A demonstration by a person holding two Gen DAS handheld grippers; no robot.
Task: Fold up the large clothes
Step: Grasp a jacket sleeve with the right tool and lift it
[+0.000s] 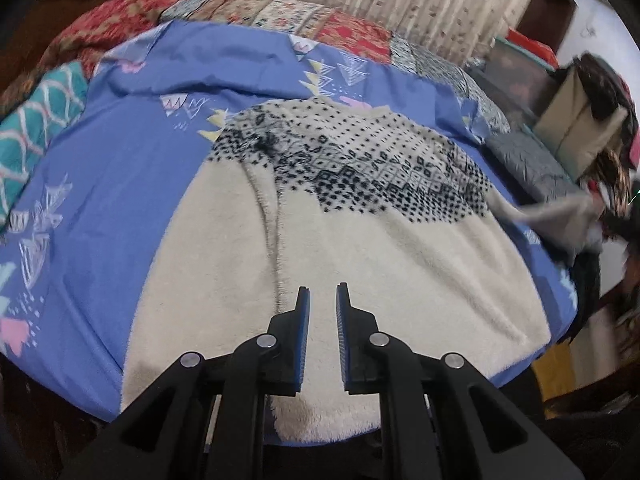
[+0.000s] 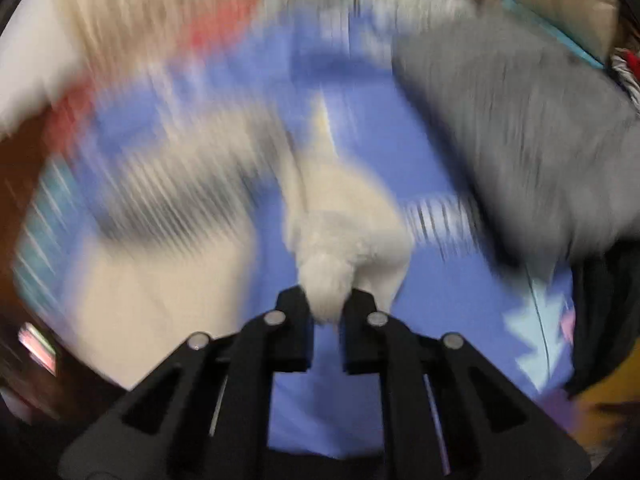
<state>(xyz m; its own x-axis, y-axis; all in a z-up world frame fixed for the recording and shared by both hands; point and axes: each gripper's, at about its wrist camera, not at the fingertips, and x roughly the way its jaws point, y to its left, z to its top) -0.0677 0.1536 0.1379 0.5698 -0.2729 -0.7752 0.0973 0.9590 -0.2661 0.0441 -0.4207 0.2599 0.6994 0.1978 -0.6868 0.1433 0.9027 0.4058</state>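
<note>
Between right hand-held gripper point(image 2: 327, 300) fingers: cream sweater point(image 2: 344, 232) fold.

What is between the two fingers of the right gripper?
A fold of the cream fleece garment sits pinched in the right gripper, as the blurred right wrist view shows.

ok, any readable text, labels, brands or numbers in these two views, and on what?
None.
Cream sweater: black knit diamonds and dots, no letters.
Blue bedsheet: triangle prints only.
Patchwork quilt: floral patterns only.
Items at the right edge of the left wrist view: too blurred to tell.
Right wrist view: motion-blurred, nothing legible.
</note>
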